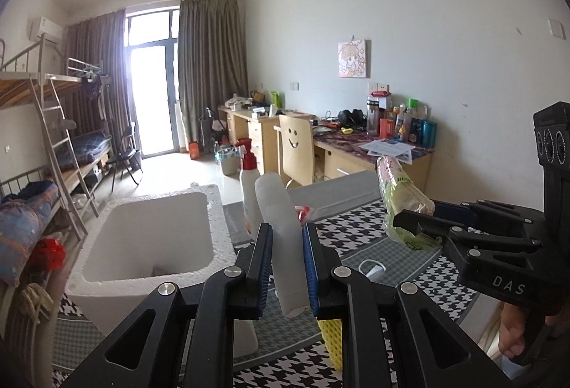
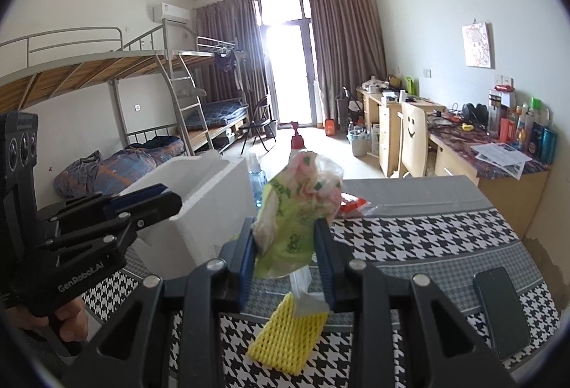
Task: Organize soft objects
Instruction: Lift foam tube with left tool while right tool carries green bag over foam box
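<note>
Crinkly plastic bag [image 2: 295, 210], white foam tube [image 1: 283, 242]

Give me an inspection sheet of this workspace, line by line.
Surface: houndstooth cloth over the table.
Job's things: white foam roll in left gripper; green-printed plastic bag in right gripper; yellow foam net lies on the cloth; white foam box stands open.
Clutter: spray bottle, black phone.
Grippers: both shut on their loads.
Cables: white loop, kind unclear.
Surroundings: bunk beds, cluttered desk.
</note>
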A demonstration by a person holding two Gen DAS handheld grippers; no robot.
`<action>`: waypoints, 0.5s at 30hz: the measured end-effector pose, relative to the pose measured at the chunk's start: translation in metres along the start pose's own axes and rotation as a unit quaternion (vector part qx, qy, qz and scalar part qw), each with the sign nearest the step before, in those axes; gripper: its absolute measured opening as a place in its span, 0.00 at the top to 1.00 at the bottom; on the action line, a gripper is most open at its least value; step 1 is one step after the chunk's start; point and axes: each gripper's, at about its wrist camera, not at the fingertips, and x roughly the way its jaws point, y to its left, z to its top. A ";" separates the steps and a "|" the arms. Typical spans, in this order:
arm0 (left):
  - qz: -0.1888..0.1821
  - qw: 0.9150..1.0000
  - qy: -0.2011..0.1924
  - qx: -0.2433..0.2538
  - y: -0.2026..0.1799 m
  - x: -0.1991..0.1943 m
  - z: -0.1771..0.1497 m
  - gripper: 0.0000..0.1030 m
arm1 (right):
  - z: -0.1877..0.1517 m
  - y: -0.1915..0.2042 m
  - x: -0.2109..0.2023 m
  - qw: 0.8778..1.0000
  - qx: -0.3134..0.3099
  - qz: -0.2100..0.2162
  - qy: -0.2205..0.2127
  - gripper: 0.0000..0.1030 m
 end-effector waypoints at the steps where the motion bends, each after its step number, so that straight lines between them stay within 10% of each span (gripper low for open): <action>1: 0.001 1.000 -0.002 0.000 0.001 0.000 0.001 0.82 | 0.001 0.001 0.000 1.000 -0.001 0.001 -0.001 0.65; 15: 0.026 1.000 -0.017 -0.004 0.014 0.000 0.010 0.82 | 0.018 0.011 0.013 1.000 -0.012 0.018 -0.009 0.65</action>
